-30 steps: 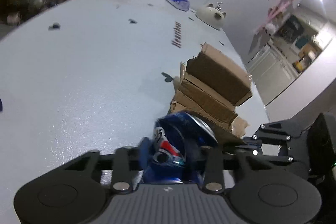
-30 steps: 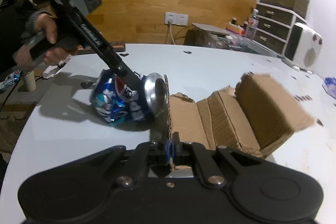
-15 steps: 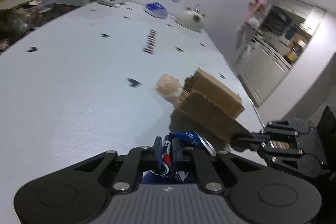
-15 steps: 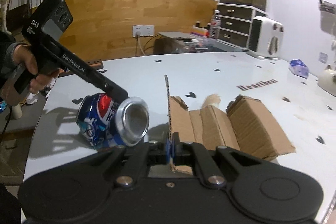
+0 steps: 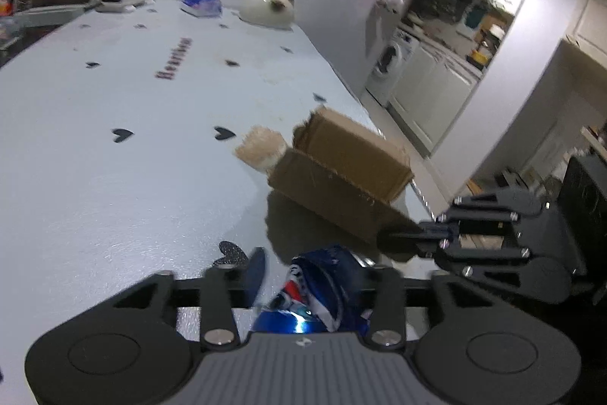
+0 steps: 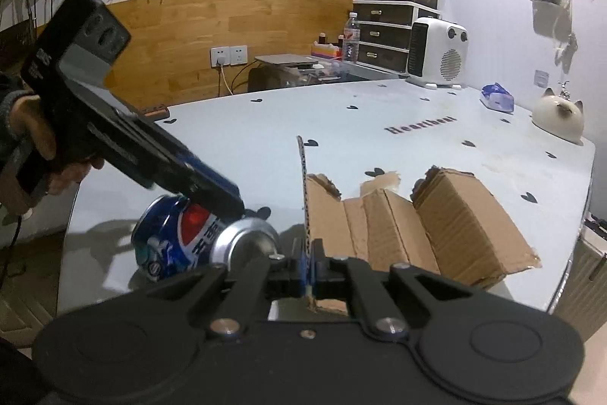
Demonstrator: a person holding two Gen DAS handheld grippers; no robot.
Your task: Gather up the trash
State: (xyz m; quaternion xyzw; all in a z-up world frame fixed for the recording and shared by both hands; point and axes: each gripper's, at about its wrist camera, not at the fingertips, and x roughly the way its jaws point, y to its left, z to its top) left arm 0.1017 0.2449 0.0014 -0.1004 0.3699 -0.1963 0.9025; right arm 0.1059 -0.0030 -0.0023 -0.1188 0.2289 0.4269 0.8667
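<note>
Crushed blue aluminium sits between the jaws of the left gripper (image 5: 315,276): a dented cola can (image 6: 182,241) lying on its side on the pale worktop (image 6: 379,147), its silver end turned toward the right wrist camera; in the left wrist view the jaws stand fairly wide on either side of it, and whether they actually press the can cannot be told, though one finger lies along its upper side in the right wrist view. The right gripper (image 6: 309,268) has its jaws closed narrow on the torn edge of a flattened cardboard box (image 6: 436,226), whose far end stands up in a folded hump near the worktop's edge; can and box lie just beside each other, not touching as far as can be seen.

The step in hand looks like securing both pieces of trash before carrying them off. For the can, the jaws should close across its dented waist rather than its slick rounded end, since a crumpled can may roll or squirt out; a firm, centred squeeze is wanted. For the box, the thin flap could tear or fold, so a deeper bite and a slow, level lift would serve; the loose far end may drag or swing toward the ceramic cat (image 6: 557,120) if hurried.
</note>
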